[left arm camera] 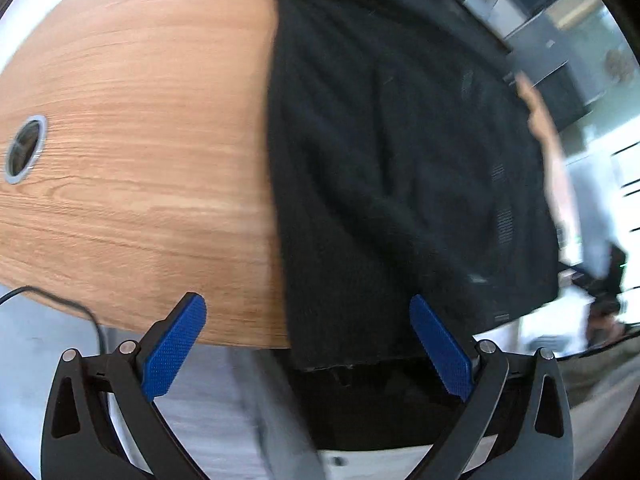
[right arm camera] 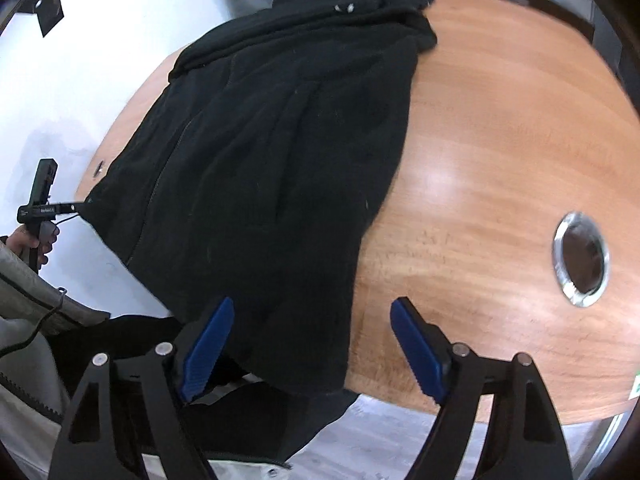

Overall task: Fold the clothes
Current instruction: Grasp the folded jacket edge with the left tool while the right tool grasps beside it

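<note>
A black fleece garment (left arm camera: 400,160) lies spread on the round wooden table (left arm camera: 140,140), its lower hem hanging over the near edge. My left gripper (left arm camera: 308,344) is open, and the hem's left corner sits between its blue pads, untouched. In the right wrist view the same garment (right arm camera: 272,152) covers the table's left half (right arm camera: 500,140), its bunched collar end at the far side. My right gripper (right arm camera: 312,350) is open over the garment's near right corner, which droops off the edge. The left gripper (right arm camera: 78,205) shows at the far left by the garment's other corner, held in a hand (right arm camera: 30,242).
A metal-ringed cable hole (right arm camera: 582,258) is set in the table right of the garment; the left wrist view shows a similar hole (left arm camera: 26,148). A black cable (left arm camera: 80,308) trails off the near edge. A person's blurred arm (left arm camera: 556,168) is beyond the garment.
</note>
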{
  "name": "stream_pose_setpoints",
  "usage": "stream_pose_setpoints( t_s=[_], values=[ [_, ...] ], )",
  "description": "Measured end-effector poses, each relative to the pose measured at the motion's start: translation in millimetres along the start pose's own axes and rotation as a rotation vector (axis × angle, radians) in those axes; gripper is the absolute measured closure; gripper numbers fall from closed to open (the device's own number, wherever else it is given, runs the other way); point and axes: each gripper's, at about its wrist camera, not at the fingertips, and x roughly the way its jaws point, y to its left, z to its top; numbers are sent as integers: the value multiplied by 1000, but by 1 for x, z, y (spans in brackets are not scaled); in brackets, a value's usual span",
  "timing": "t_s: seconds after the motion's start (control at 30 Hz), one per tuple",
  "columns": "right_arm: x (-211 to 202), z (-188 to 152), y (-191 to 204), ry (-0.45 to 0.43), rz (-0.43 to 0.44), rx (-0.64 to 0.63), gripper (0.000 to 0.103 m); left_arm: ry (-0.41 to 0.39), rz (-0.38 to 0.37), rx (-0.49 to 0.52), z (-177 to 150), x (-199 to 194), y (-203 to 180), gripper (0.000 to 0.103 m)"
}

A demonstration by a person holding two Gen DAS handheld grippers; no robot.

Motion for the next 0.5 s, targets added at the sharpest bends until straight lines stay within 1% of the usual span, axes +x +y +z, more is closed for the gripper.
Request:
stream_pose_setpoints(
  t_s=[0.17,0.2,0.33,0.37,0.4,0.43,0.47,0.5],
  values=[
    [2,-2,-6,31,80,-23,18,33,-126,-41,7,-5,-1,0],
    [3,-3,-6,41,100,-22,18,40,-132,-49,8,-4,0,0],
    [8,-8,-9,65,150,-15,18,67,-107,-83,12,8,5,0],
    [10,-8,-11,59,164,-11,19,69,-103,-88,13,10,6,0],
    [10,-8,-12,49,176,-8,23,69,-101,-91,15,11,7,0],
    [11,-6,-14,49,185,-2,26,66,-103,-94,22,9,11,0],
    [13,-4,-16,55,198,8,36,64,-110,-98,27,7,13,1],
    [14,-2,-19,61,210,19,53,63,-117,-101,29,6,14,1]
  ],
)
